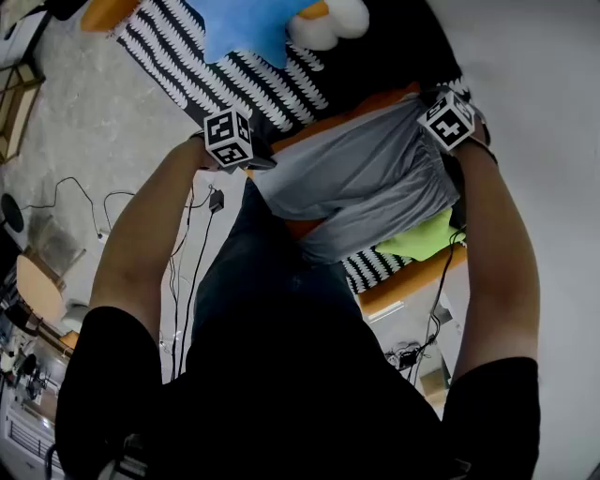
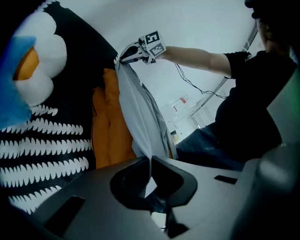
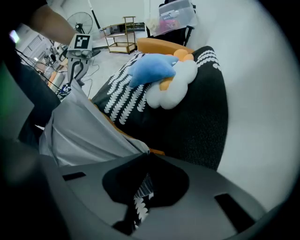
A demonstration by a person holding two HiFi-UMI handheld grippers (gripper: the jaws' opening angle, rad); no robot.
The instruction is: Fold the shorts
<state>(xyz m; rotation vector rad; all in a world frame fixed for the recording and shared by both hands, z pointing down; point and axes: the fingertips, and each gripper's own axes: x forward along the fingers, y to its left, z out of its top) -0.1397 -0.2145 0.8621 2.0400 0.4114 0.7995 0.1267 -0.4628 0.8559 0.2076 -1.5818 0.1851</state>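
Shorts (image 1: 366,178), grey, hang spread between my two grippers, clear of the black cover with white toothed stripes (image 1: 178,47) below them, and just in front of my legs in the head view. Left gripper (image 2: 151,160): jaws closed on one upper corner of the shorts, the cloth running up and away from the pinch in the left gripper view. Right gripper (image 3: 149,154): jaws closed on the opposite upper corner, a fold of grey cloth drawn into the tips, with the striped cover visible through the gap beneath. The waist edge runs taut from one grip to the other, and the rest of the garment drapes down in loose folds. An orange cushion (image 2: 110,122) lies on the cover behind the shorts; a green cloth (image 1: 427,239) lies near their lower edge. A plush toy (image 3: 164,77) in blue, white and orange rests further along the cover. In the right gripper view a translucent lidded bin (image 3: 177,10) stands on a dark stand in the background; I cannot tell what is in it.
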